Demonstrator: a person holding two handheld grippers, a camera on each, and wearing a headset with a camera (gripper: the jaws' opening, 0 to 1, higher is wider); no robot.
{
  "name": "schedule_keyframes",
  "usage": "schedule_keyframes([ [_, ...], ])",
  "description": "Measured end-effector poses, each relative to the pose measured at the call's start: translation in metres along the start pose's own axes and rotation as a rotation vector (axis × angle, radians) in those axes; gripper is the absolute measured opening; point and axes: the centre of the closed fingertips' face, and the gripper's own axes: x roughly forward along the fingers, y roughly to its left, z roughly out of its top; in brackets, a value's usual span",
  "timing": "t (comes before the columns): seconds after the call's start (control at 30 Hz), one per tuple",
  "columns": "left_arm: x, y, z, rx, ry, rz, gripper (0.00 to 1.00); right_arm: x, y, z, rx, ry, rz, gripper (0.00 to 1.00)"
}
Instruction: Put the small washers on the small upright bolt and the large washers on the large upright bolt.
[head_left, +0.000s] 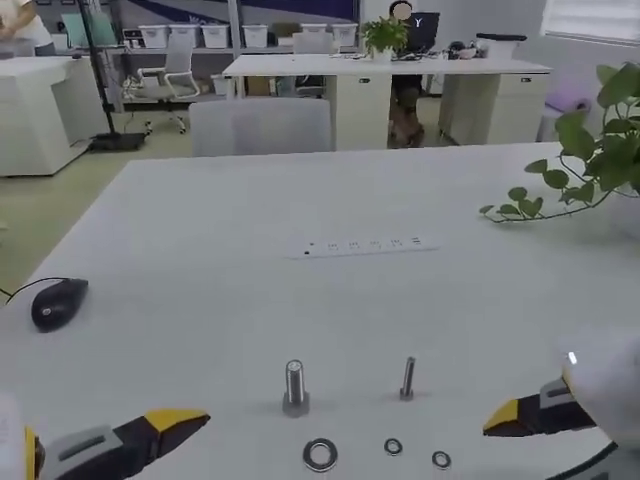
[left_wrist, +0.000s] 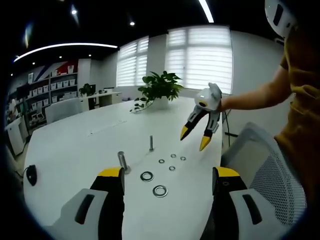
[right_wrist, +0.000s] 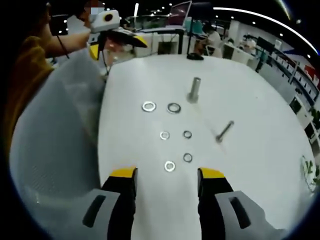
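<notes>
The large upright bolt (head_left: 293, 385) and the small upright bolt (head_left: 407, 378) stand on the white table (head_left: 330, 300). One large washer (head_left: 320, 454) and two small washers (head_left: 393, 447) lie flat in front of them. In the left gripper view, two large washers (left_wrist: 146, 176) lie near the large bolt (left_wrist: 121, 161), with several small washers (left_wrist: 172, 168) by the small bolt (left_wrist: 151, 143). My left gripper (left_wrist: 168, 175) is open and empty, short of the washers. My right gripper (right_wrist: 167, 174) is open and empty just before a small washer (right_wrist: 169, 166); it also hangs over the table edge (left_wrist: 200, 130).
A black mouse (head_left: 58, 302) sits at the table's left. A power strip (head_left: 365, 245) lies across the middle and a potted plant (head_left: 590, 160) hangs in at the far right. A mesh chair back (left_wrist: 270, 170) stands close to the table's near edge.
</notes>
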Motion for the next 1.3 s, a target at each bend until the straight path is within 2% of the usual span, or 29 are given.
schedule_keyframes([
  [0.47, -0.002, 0.003, -0.005, -0.008, -0.005, 0.006, 0.71, 0.020, 0.005, -0.006, -0.057, 0.111, 0.082, 0.40],
  [0.9, -0.003, 0.006, -0.007, -0.011, -0.005, 0.011, 0.70, 0.035, 0.002, -0.012, -0.064, 0.176, 0.107, 0.40],
  [1.03, -0.003, 0.006, -0.006, -0.011, -0.006, 0.012, 0.70, 0.038, 0.004, -0.013, -0.073, 0.196, 0.122, 0.35],
  [1.3, -0.004, 0.005, -0.005, -0.013, -0.005, 0.016, 0.70, 0.043, 0.002, -0.015, -0.098, 0.232, 0.135, 0.31],
])
